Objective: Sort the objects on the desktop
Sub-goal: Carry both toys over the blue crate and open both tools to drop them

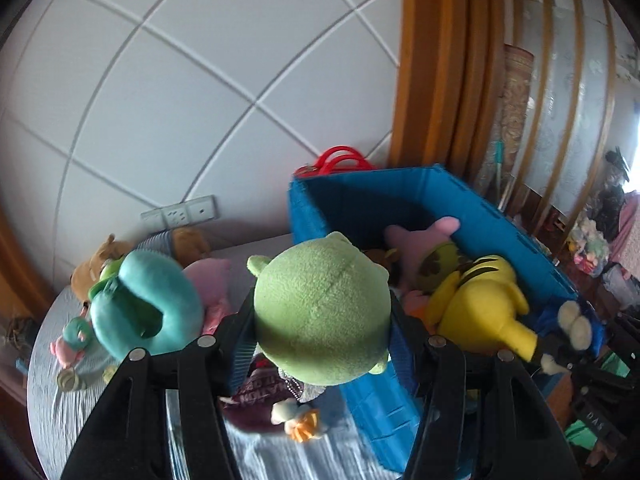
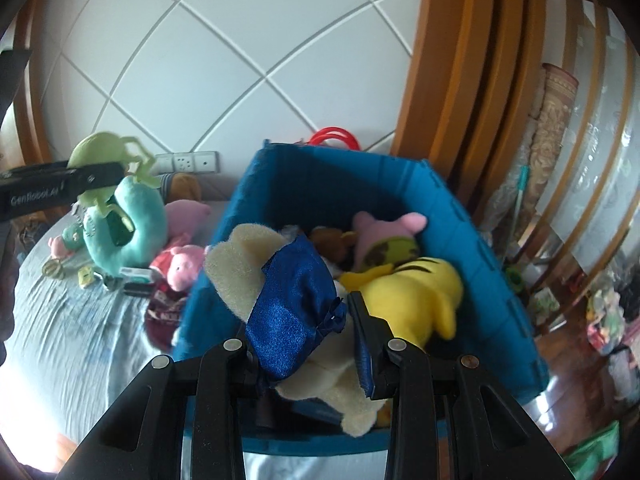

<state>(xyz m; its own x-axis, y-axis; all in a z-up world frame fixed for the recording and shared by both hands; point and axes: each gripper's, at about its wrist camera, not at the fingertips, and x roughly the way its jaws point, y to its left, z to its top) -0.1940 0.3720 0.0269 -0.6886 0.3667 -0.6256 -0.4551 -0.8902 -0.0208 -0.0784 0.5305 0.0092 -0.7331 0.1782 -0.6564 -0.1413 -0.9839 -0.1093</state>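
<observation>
With several plush toys already in the bin (image 2: 460,216), each claw grips another, green plush (image 1: 322,312) left, cream plush (image 2: 280,304) right, while more remain on the desk (image 2: 80,340).

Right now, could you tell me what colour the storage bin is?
Blue; the storage bin shows best in the right wrist view.

Blue bin (image 2: 472,216) — near rim hidden
</observation>
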